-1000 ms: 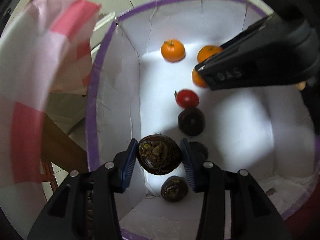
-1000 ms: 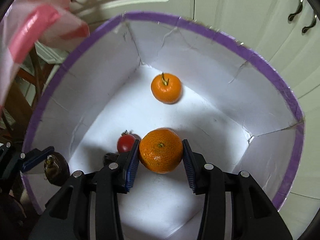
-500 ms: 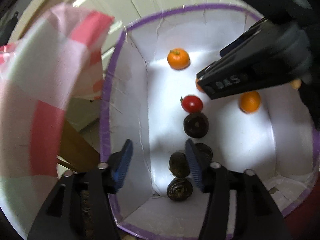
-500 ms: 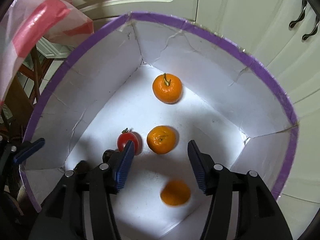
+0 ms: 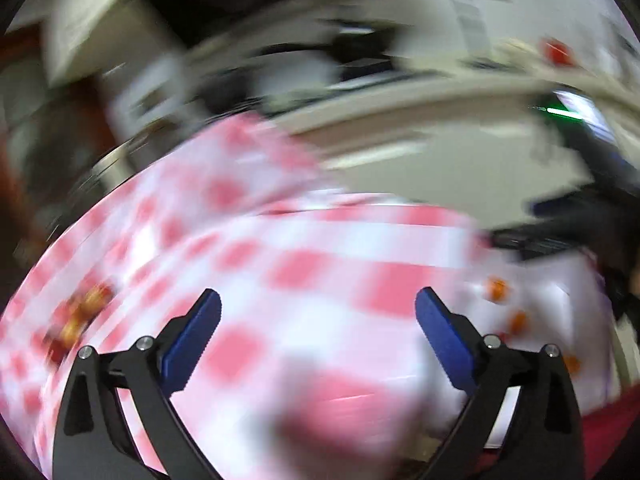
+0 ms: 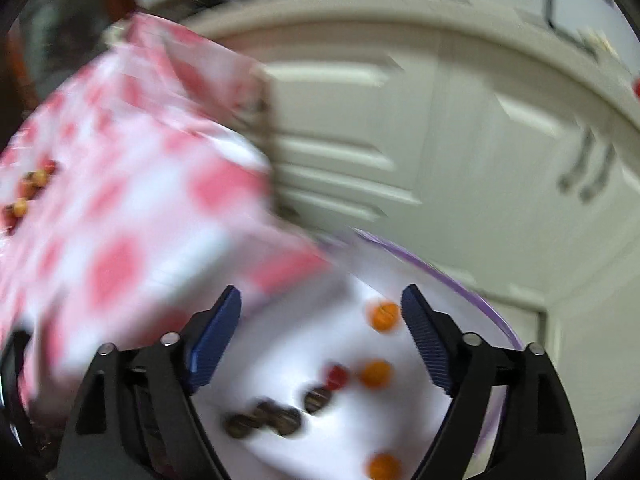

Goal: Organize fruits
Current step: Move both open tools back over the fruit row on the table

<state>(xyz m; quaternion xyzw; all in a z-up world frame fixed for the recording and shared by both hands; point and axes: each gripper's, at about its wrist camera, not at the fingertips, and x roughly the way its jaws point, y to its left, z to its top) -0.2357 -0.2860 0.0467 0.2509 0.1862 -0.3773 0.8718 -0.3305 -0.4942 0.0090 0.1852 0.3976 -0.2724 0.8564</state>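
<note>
Both claws spread empty, left gripper and right gripper, probably swinging toward blurred small red-yellow fruits on the pink-checked cloth.

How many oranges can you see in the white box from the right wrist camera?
3. One orange lies at the far end, one in the middle beside the red fruit, one nearest the camera. The arms may hide others.

The white box lies open from above, though the checkered cloth (blurred) overhangs its left edge.
</note>
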